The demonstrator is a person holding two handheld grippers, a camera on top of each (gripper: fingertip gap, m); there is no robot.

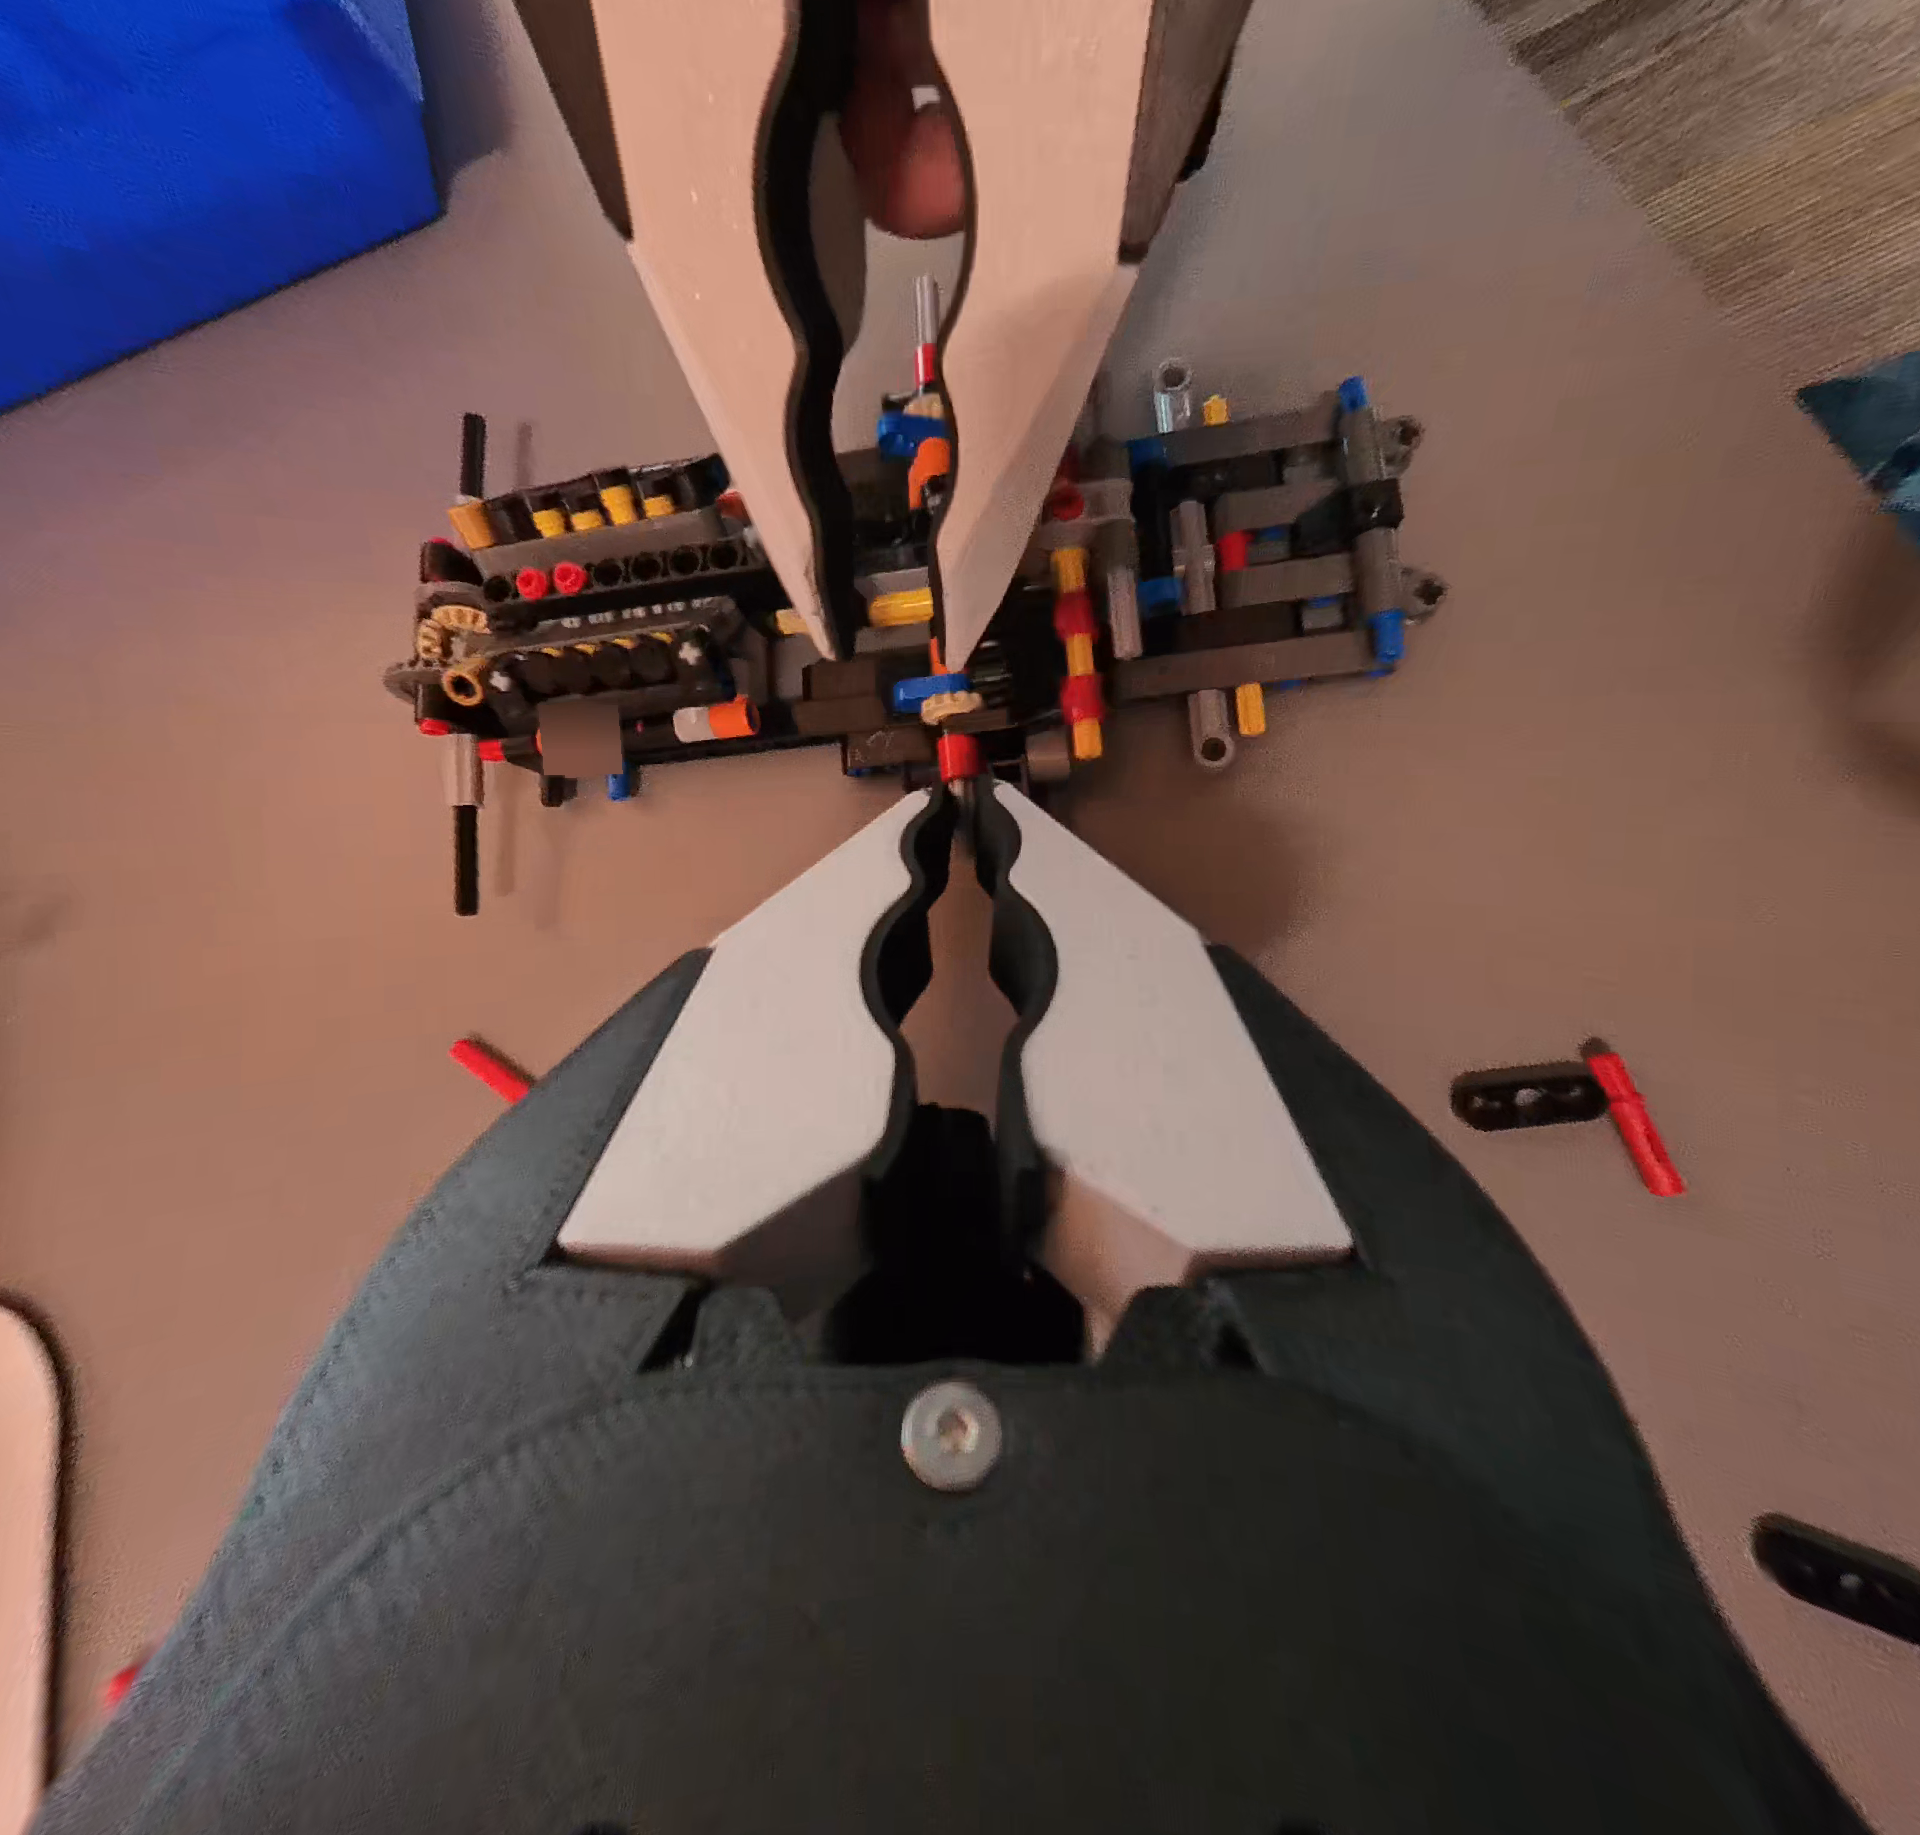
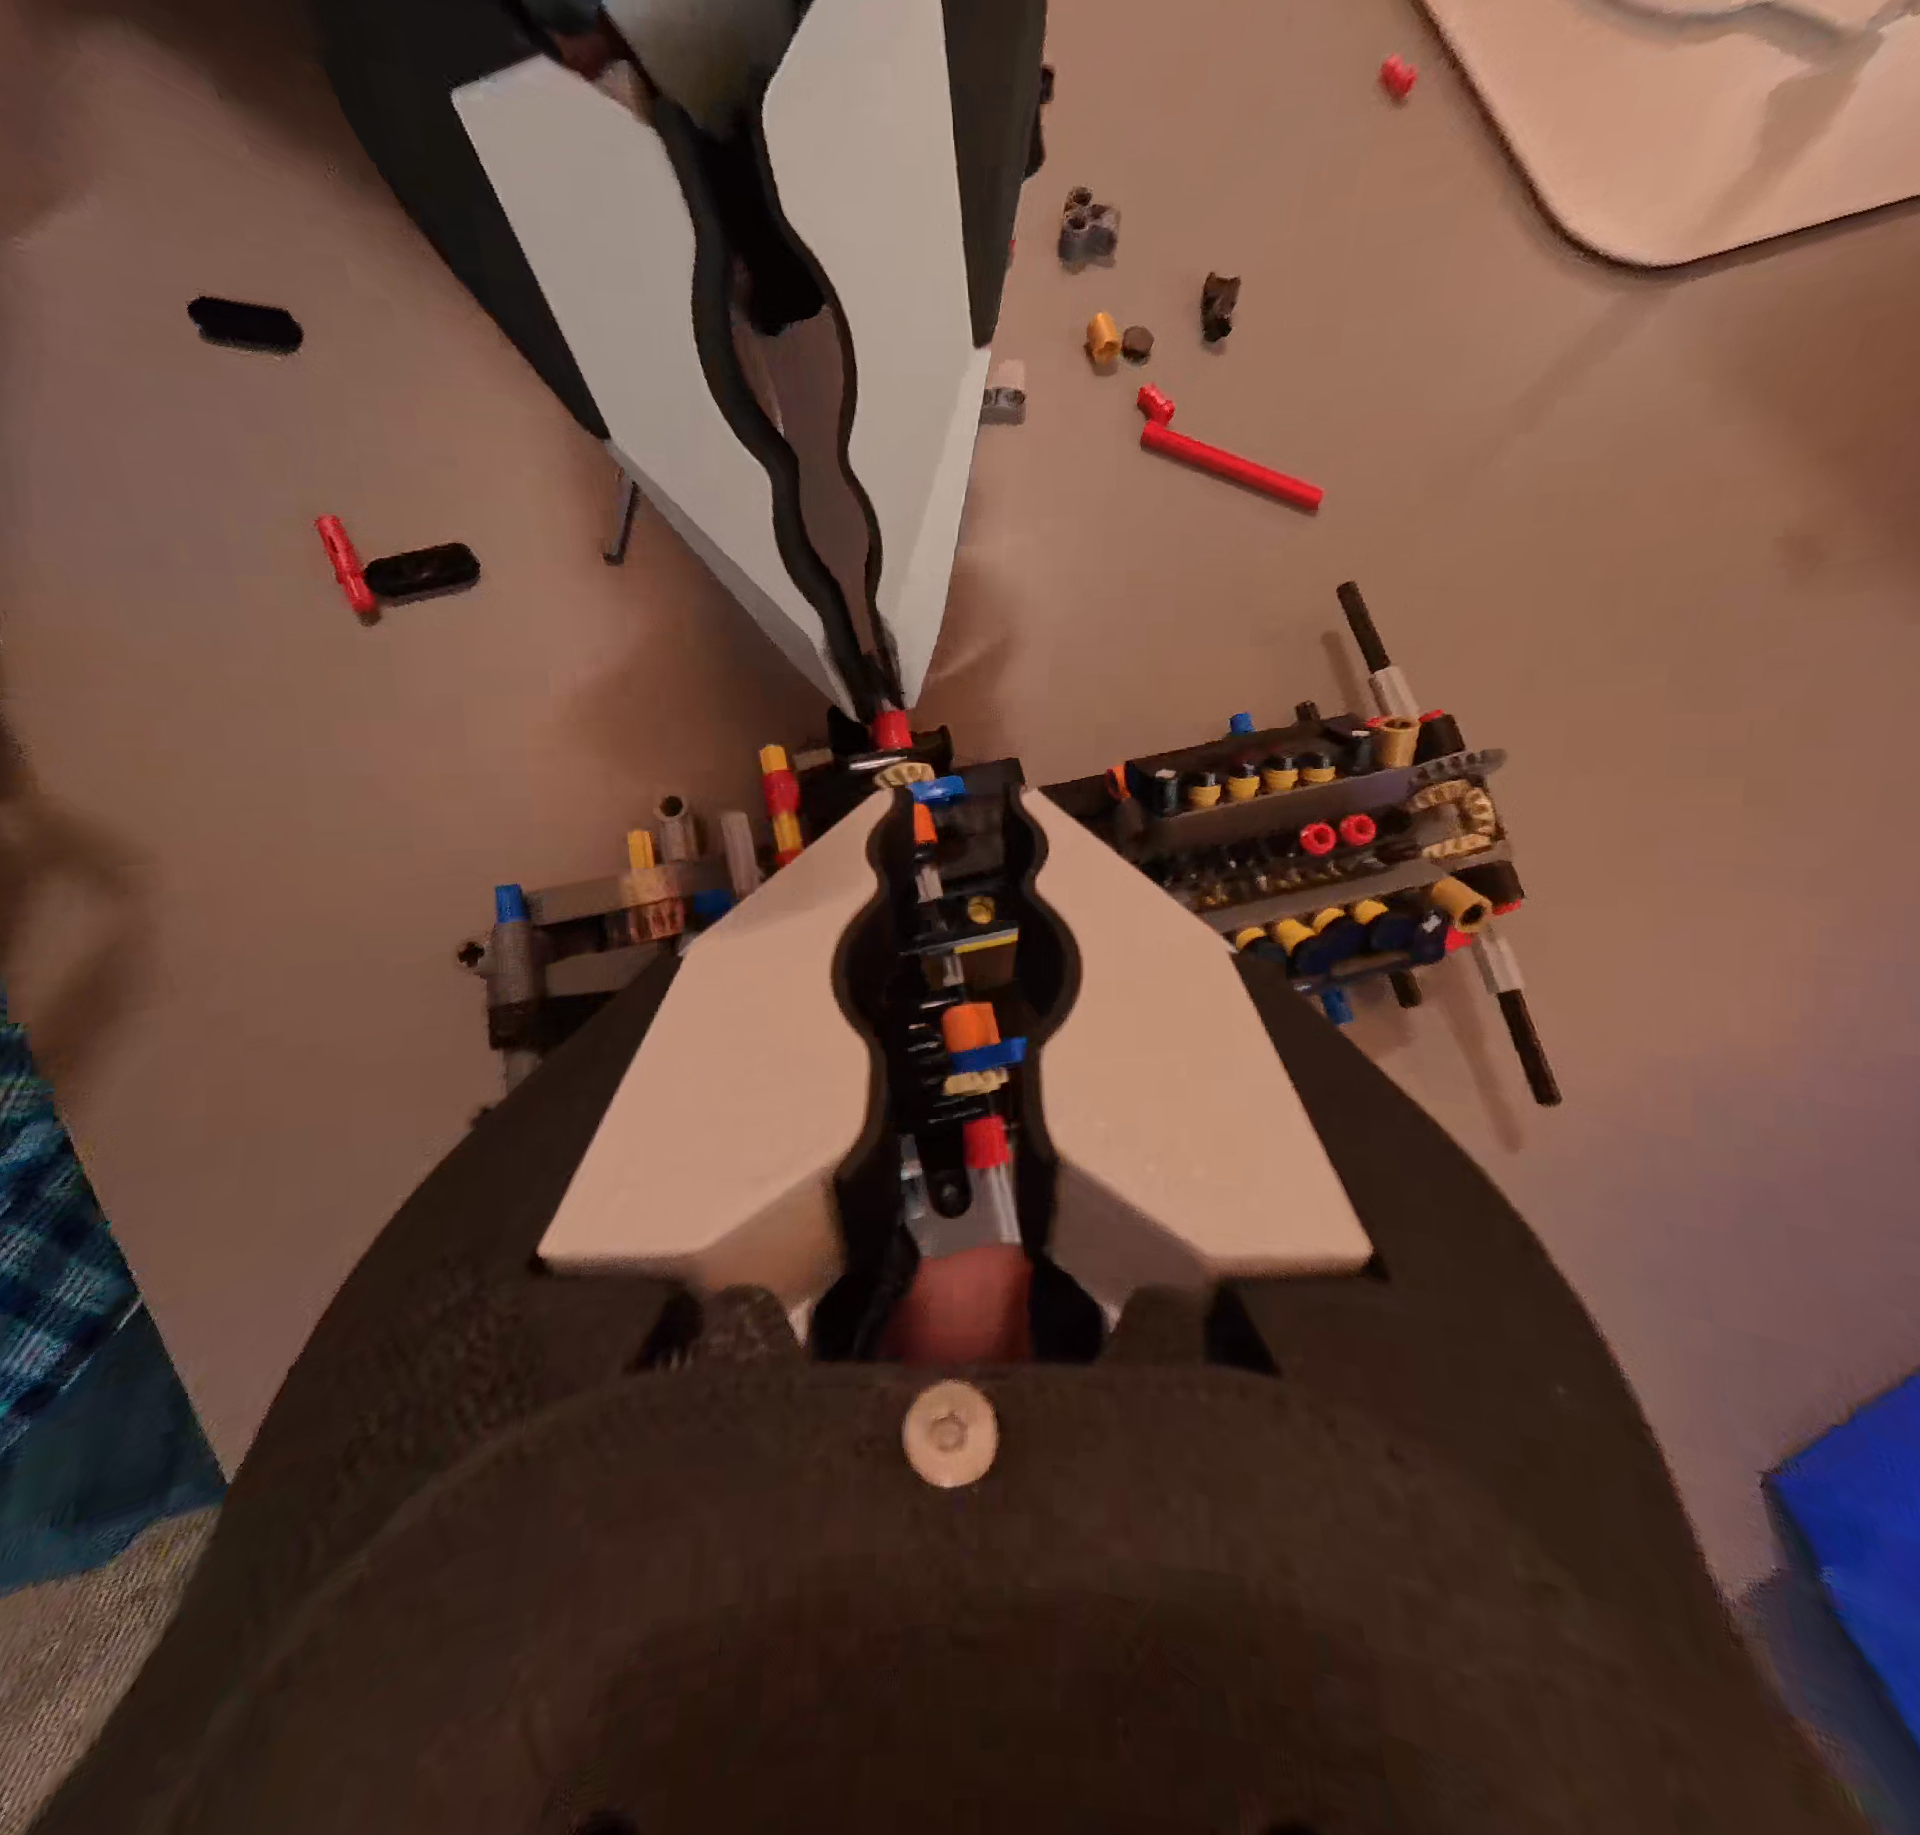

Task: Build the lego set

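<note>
Nearest in the left wrist view, the left gripper (image 1: pixel 961 798) has its two white fingers drawn almost together, their tips pinching the dark axle stub (image 1: pixel 966 798) that juts from the near edge of the long, half-built dark-grey Technic chassis (image 1: pixel 914 632). A small red bush (image 1: pixel 958 755) sits on that axle, just past the tips.

The chassis lies flat on the tan table (image 1: pixel 1455 902). All places below are given relative to it.

Across it, the right gripper (image 1: pixel 894 647) comes in from the far side, its fingers narrowly parted and straddling the centre spine. In the right wrist view the spine runs between that gripper's fingers (image 2: pixel 1143 1006), with orange, blue and red bushes along it. Whether they clamp it or merely bracket it, I cannot tell.

Loose parts:
- Short black beam with a red axle (image 1: pixel 1636 1120) on the near side, towards the chassis's framed end.
- Second red axle (image 1: pixel 488 1068) on the near side, towards the engine-block end.
- Blue box (image 1: pixel 187 123) well beyond that same end.

Step in hand (judgement): seating a cross axle through the chassis middle, left pushing, right steadying.

Next move likely calls for a straight push along the axle line while the right gripper holds the frame down. A skewed push could bind or lift the chassis.
</note>
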